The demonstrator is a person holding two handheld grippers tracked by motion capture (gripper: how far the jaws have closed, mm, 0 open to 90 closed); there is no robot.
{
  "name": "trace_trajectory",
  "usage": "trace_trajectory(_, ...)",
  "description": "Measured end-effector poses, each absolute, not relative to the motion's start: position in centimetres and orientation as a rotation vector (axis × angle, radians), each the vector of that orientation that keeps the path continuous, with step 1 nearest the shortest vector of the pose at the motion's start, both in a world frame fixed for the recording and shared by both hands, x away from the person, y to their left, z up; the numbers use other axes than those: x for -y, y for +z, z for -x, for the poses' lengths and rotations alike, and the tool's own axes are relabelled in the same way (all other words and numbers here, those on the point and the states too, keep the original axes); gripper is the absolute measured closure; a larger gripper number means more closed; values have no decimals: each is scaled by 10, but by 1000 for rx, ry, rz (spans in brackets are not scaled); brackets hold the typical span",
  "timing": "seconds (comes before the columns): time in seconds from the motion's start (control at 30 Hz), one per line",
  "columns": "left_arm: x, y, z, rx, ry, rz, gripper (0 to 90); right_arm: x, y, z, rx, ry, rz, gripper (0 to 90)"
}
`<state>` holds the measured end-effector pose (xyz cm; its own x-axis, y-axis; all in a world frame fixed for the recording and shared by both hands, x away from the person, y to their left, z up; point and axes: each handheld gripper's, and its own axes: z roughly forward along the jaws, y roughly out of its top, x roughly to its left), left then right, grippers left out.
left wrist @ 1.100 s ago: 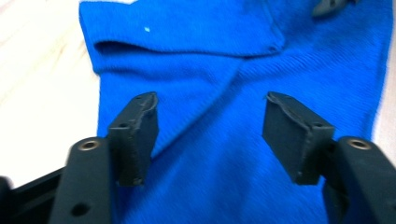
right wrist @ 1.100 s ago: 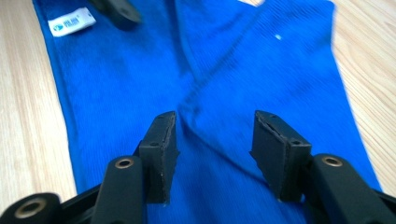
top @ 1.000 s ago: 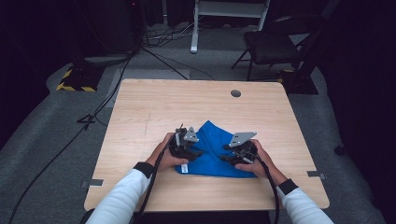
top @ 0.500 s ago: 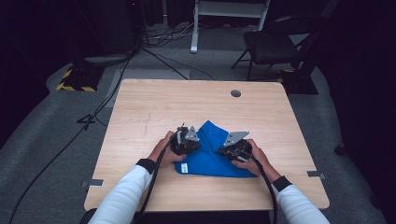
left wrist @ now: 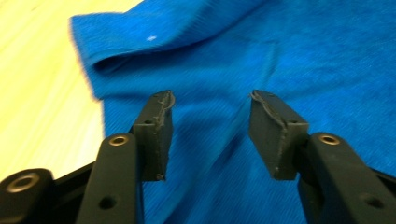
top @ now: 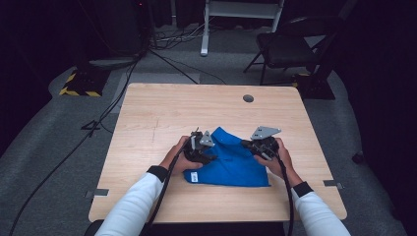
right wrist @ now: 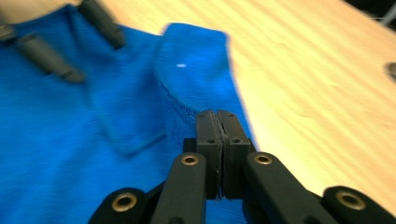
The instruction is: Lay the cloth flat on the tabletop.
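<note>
A: Blue cloth (top: pixel 231 160) lies part-folded on the counter (top: pixel 162 113), nearer the person's edge than the round grommet (top: pixel 248 98); one flap is turned over.

B: Right gripper (right wrist: pixel 217 116) is clamped shut at the cloth's fold, fabric apparently pinched; left gripper (left wrist: pixel 210 128), jaws just reopened halfway, hovers over the cloth holding nothing; folding looks unfinished.
</note>
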<state>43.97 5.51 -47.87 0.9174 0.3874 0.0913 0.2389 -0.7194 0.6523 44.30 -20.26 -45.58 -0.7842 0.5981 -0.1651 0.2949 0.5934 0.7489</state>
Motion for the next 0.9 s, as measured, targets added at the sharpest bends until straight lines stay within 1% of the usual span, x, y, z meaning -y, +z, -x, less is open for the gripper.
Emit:
trace_trajectory(0.03,-48,-480,-440,-443,288,-2412,397,208,-453,-449,-2391,1051,-756,892)
trace_trajectory(0.1,-44,-481,-440,-441,283,-2415,380,210,-452,-450,-2374,1053,-763,892)
trace_trajectory(0.23,-30,-482,-443,-433,255,-2413,381,216,-455,-458,-2370,1040,-807,892)
trace_trajectory(0.33,-23,-480,-445,-433,252,-2401,406,218,-458,-460,-2378,1053,-822,892)
trace_trajectory(0.4,-15,-476,-445,-413,273,-2398,436,217,-459,-461,-2385,1046,-819,892)
trace_trajectory(0.47,-10,-472,-445,-400,268,-2385,438,217,-459,-461,-2386,1042,-818,892)
trace_trajectory(0.53,-7,-472,-445,-386,269,-2397,473,217,-459,-460,-2390,1041,-819,891)
trace_trajectory(0.57,-1,-474,-445,-362,280,-2432,473,216,-459,-460,-2389,1036,-819,891)
trace_trajectory(0.77,4,-483,-448,-360,253,-2476,483,217,-459,-460,-2391,1031,-816,890)
trace_trajectory(0.8,3,-485,-449,-359,238,-2481,519,217,-459,-460,-2393,1031,-815,890)
trace_trajectory(0.83,2,-485,-450,-360,224,-2470,534,217,-460,-461,-2394,1028,-817,890)
trace_trajectory(0.87,1,-485,-451,-359,212,-2467,595,217,-460,-461,-2394,1026,-818,890)
trace_trajectory(0.9,1,-485,-451,-363,217,-2465,595,217,-460,-461,-2394,1025,-820,890)
